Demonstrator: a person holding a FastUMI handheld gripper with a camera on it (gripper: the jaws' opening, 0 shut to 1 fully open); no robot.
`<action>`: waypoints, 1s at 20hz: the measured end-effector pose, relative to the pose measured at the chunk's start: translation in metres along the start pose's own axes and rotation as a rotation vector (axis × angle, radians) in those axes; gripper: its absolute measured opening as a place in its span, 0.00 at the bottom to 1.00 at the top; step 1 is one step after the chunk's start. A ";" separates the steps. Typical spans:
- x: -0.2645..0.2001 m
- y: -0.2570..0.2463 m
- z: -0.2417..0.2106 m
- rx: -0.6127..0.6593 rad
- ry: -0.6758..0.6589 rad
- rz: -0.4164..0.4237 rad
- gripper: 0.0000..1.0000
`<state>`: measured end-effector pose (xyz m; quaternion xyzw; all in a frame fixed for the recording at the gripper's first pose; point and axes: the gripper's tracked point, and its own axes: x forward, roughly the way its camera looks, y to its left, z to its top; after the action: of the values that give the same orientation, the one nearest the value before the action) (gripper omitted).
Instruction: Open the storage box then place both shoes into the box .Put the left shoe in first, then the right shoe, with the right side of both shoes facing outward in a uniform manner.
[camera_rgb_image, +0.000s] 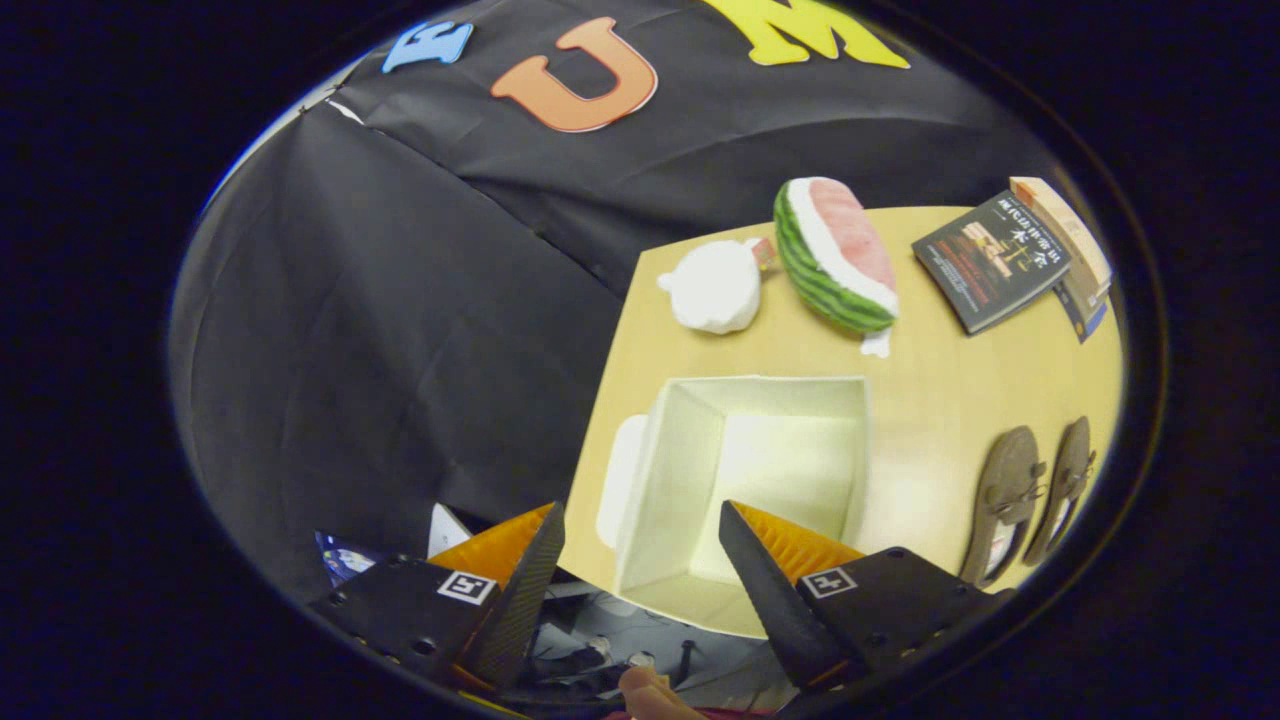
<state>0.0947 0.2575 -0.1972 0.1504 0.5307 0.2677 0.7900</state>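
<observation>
- My gripper (640, 560) hangs high over the near edge of the table (930, 390), jaws spread wide with nothing between them; the open storage box (745, 480) sits just ahead of the fingertips.
- The box looks already opened: its interior is bare, and what I take to be the lid (615, 480) lies against its left wall, overhanging the table's edge.
- The two shoes (1030, 500) lie side by side to the right of the box, well apart from my fingers, toes pointing away from me. I cannot tell which one is the left shoe from here.
- Risk: picking the wrong shoe first, since the pair looks near identical at this angle and distortion.
- Risk: the shoes appear soft and low-sided, brown, maybe suede with laces; a pinch on the upper could fold it and let the shoe twist, spoiling the facing.
- Risk: the box seems thin-walled, smooth and pale; a shoe caught on its rim could shove it toward the near edge, where it already sits close.
- Risk: the lid could get knocked off the table if I sweep wide on the left.
- Beyond the box lie a plush watermelon slice (835, 255), a white plush lump (715, 285) and a few books (1010, 260), all clear of my likely path.
</observation>
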 end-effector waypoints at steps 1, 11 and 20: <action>-0.007 -0.022 -0.003 -0.001 0.002 -0.013 0.95; -0.080 -0.238 -0.039 0.035 0.034 -0.166 0.95; -0.057 -0.358 -0.103 -0.057 0.232 -0.335 0.94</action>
<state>0.0779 -0.0711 -0.3811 0.0056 0.6277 0.1629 0.7612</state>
